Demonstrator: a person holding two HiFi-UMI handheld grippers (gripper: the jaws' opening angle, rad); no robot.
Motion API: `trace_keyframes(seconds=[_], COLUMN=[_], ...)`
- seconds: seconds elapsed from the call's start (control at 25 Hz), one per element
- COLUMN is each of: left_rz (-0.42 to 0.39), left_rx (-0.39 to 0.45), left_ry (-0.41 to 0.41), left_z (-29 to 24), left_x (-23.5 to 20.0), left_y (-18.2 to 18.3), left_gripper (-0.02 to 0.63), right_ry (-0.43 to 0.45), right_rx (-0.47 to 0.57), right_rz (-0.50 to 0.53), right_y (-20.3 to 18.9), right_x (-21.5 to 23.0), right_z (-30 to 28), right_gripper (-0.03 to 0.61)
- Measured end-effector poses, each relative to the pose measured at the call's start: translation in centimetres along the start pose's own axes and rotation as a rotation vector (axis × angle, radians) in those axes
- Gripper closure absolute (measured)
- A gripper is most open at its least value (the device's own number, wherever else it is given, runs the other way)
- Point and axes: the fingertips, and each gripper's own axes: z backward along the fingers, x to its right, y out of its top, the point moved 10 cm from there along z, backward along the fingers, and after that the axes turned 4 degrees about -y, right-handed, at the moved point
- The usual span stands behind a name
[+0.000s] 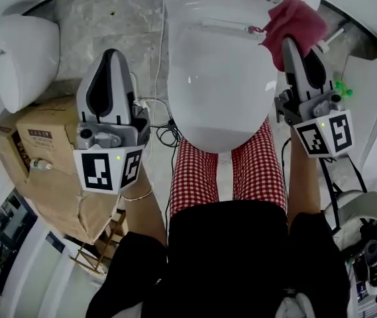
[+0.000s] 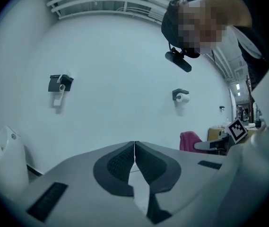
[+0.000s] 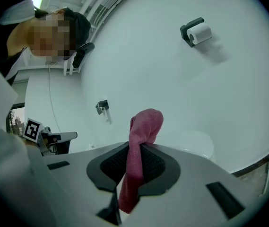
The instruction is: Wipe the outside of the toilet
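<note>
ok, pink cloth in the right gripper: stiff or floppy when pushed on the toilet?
Likely floppy: the pink cloth bunches above the right gripper and hangs limp between its jaws. Probably light, held by one pinch. It should flatten against the toilet rather than resist.

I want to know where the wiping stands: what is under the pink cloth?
The pink cloth, clamped in the right hand-held gripper, hangs over the white toilet at its rear right. The patch beneath it is covered, so contact cannot be judged.
</note>
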Motion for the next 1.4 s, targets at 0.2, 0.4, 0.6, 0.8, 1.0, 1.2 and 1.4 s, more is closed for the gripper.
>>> trace_keyframes(seconds=[0.2, 0.4, 0.6, 0.8, 1.0, 1.2, 1.4], left_rz=[0.024, 0.057, 0.022, -0.015, -0.021, -0.075, -0.109], left_rx=[0.017, 0.079, 0.107, 0.136, 0.161, 0.163, 0.162], left_ry=[-0.071, -0.132, -0.215, -0.239, -0.229, -0.211, -0.16], left_z=[2.1, 2.8, 3.2, 3.9, 5.4, 8.0, 10.4], left_x=[0.7, 1.9, 4.3, 7.9, 11.6, 14.5, 14.6], left_y=[1.2, 4.7, 10.3, 15.6, 19.6, 22.3, 23.8], left_gripper=[0.603, 0.603, 0.603, 0.603, 0.603, 0.603, 0.603], right_ry=[0.002, 0.003, 0.016, 0.068, 0.159, 0.2, 0.219], right_rx=[0.049, 0.086, 0.112, 0.12, 0.162, 0.188, 0.239], right_rz=[0.025, 0.058, 0.08, 0.129, 0.175, 0.166, 0.138], right_y=[1.6, 4.8, 8.8, 13.4, 17.6, 19.5, 20.3], right_x=[-4.7, -9.5, -13.2, -15.4, -17.0, -17.7, -17.8], right_z=[2.1, 4.1, 5.6, 7.1, 9.1, 11.7, 13.1], right_gripper=[0.515, 0.515, 0.515, 0.515, 0.515, 0.515, 0.515])
